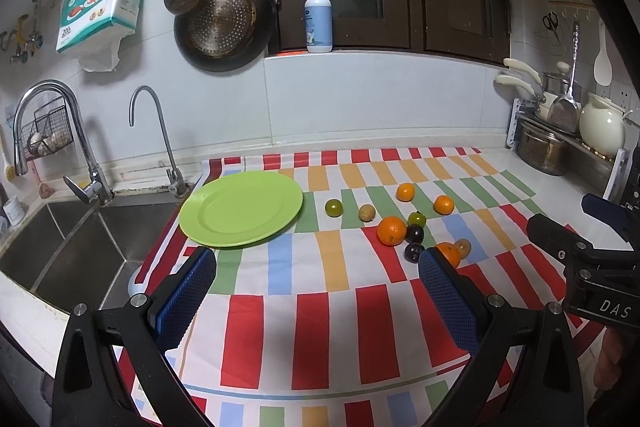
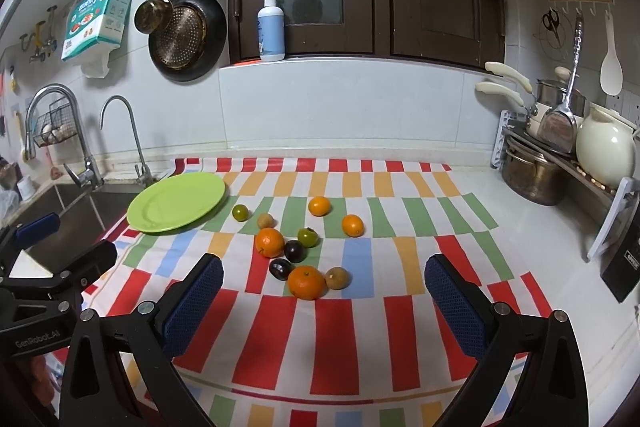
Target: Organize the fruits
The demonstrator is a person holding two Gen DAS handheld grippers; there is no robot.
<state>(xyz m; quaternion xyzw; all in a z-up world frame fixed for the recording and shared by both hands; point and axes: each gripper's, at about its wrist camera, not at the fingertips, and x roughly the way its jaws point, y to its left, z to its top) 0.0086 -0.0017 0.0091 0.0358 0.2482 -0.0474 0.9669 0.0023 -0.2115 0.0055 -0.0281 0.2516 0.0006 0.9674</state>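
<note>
An empty green plate (image 1: 240, 209) (image 2: 176, 203) lies on the striped cloth beside the sink. Loose fruit lies to its right: several oranges, the nearest (image 2: 306, 282) and a larger one (image 1: 391, 231) (image 2: 269, 242), two green fruits (image 1: 333, 207) (image 2: 308, 237), two dark plums (image 2: 295, 251) (image 2: 280, 269), two brown round fruits (image 2: 338, 277) (image 2: 265, 221). My left gripper (image 1: 318, 275) is open and empty, hovering over the cloth in front of the plate. My right gripper (image 2: 324, 283) is open and empty, just before the nearest orange.
A steel sink (image 1: 60, 251) with two taps (image 1: 80, 163) is at the left. Pots, a white kettle (image 2: 604, 147) and a dish rack stand at the right. A soap bottle (image 1: 319, 17) sits on the window ledge. Pans hang on the wall.
</note>
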